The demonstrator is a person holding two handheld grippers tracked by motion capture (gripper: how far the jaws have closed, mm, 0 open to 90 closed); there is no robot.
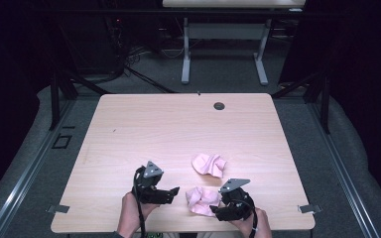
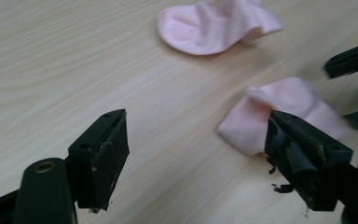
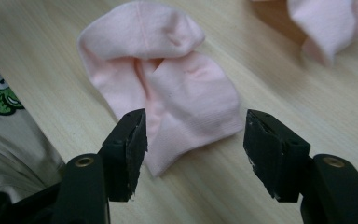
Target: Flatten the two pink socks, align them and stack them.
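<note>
Two crumpled pink socks lie on the light wooden table (image 1: 178, 129). The nearer sock (image 1: 201, 200) (image 3: 168, 79) (image 2: 279, 116) rests close to the front edge, between the two grippers. Farther back and slightly right lies the other sock (image 1: 209, 164) (image 2: 214, 25) (image 3: 326, 23). My left gripper (image 1: 174, 191) (image 2: 196, 140) is open just left of the near sock, with bare table between its jaws. On the sock's right, my right gripper (image 1: 213, 210) (image 3: 193, 140) is open and low, its jaws on either side of the sock's near corner without pressing on it.
A round cable hole (image 1: 219, 105) sits near the table's far edge. Beyond it stands a second table (image 1: 228, 29) on white legs, with cables on the floor. The person's printed shirt (image 3: 4, 130) hangs just off the front edge.
</note>
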